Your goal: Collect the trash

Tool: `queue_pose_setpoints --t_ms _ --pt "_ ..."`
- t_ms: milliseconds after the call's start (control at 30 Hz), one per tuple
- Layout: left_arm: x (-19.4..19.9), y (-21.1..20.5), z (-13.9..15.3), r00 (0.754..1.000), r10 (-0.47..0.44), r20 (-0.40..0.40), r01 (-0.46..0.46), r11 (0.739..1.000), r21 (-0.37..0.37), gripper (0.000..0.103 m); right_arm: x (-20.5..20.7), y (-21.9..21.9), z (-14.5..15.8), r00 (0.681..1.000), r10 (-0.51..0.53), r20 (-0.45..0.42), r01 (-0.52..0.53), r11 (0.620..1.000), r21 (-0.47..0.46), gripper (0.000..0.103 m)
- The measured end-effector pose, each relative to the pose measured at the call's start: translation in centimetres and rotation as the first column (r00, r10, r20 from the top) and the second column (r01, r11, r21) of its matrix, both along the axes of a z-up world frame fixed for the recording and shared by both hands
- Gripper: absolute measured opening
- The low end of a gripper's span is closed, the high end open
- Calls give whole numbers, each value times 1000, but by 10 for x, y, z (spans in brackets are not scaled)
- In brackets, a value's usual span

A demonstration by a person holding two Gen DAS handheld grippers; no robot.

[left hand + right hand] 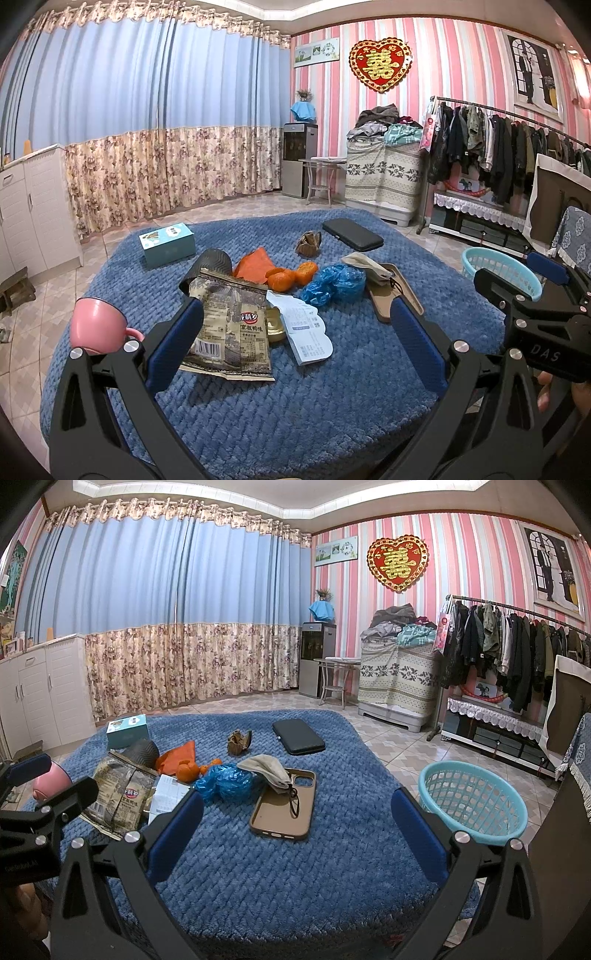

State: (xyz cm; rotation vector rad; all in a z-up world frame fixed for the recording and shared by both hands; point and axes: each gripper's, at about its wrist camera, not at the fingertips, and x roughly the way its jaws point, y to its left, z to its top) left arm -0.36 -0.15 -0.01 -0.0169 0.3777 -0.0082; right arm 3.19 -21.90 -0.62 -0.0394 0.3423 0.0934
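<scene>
— What do we have in front of us?

— We see a tabletop covered with a blue quilted cloth (295, 867). On it lies an empty snack bag (229, 325), and just to its right a torn white paper package (306, 332) that touches it. Behind them we find orange peels (291, 277) next to a crumpled blue plastic bag (332, 284).

— And our jaws?

— We hold the left gripper (295, 332) low over the near side, its jaws spread wide with nothing between them; its left finger overlaps the snack bag's edge in the left wrist view, though we cannot tell whether it touches. Our right gripper (295, 819) also stands wide open and empty, pointing at a tan phone case (284, 812) with a beige cloth (266, 770) draped on its far end.

— Where would the trash go?

— We see a light blue basket (476, 801) on the tiled floor, just off the tabletop's right edge.

— Anything else?

— A pink cup (98, 325) at the left edge, a teal tissue box (168, 243), a black case (352, 234) and a brown crumpled wrapper (308, 243) farther back.
</scene>
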Motion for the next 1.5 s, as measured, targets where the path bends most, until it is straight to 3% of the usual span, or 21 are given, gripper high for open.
queue_pose_setpoints --t_ms 933,1333,1500 --pt "4 16 -17 999 26 -19 -26 1000 -6 98 -1 -5 3 1000 -2 -1 2 1000 -1 99" --pt "43 58 -55 984 139 -112 -133 989 60 98 14 -25 -2 997 -17 -70 16 1000 -4 99" --pt "68 77 -70 973 133 -187 -131 991 23 98 22 -16 -12 995 -11 -100 11 1000 -5 99"
